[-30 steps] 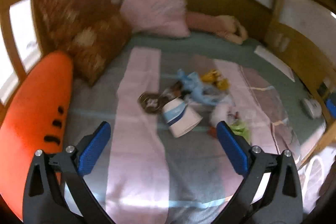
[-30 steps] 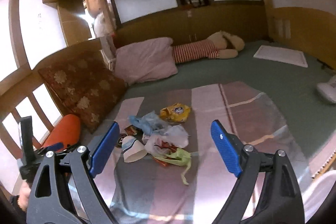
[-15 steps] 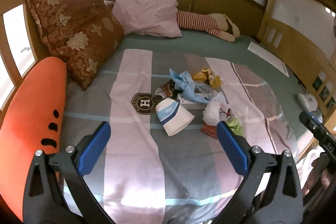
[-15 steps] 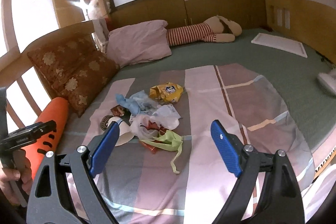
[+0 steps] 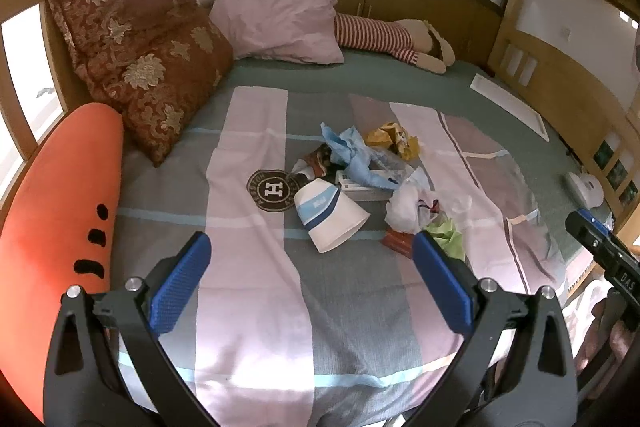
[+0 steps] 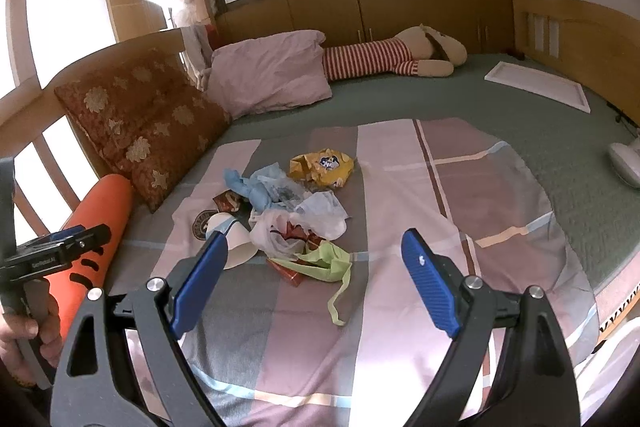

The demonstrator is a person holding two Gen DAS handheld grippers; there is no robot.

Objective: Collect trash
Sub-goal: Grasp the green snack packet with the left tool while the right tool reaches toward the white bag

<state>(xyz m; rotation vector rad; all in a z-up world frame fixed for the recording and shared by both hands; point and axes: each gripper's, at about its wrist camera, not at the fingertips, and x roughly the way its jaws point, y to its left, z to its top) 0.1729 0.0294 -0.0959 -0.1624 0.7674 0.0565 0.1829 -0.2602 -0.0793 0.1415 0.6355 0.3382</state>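
A heap of trash lies mid-bed on the striped blanket (image 5: pixel 256 299): a white paper cup (image 5: pixel 330 217) with blue bands on its side, a crumpled blue bag (image 5: pixel 352 155), a yellow snack wrapper (image 5: pixel 394 141), a white plastic bag (image 5: pixel 414 205), a green scrap (image 5: pixel 446 233). In the right wrist view the same cup (image 6: pixel 236 245), yellow wrapper (image 6: pixel 324 167), white bag (image 6: pixel 296 223) and green scrap (image 6: pixel 326 263) show. My left gripper (image 5: pixel 310 275) is open, short of the cup. My right gripper (image 6: pixel 316 275) is open, just short of the green scrap.
An orange bolster (image 5: pixel 60 203) and a brown floral cushion (image 5: pixel 136 67) line the left side, a pink pillow (image 5: pixel 280 21) and a striped plush toy (image 5: pixel 388 39) the back. A white flat panel (image 6: pixel 540 87) and white device (image 5: pixel 586 187) lie right. Wooden walls enclose the bed.
Both views have tipped slightly downward and sharpened; the trash heap now sits a little higher and nearer in the right wrist view. Both grippers stay open.
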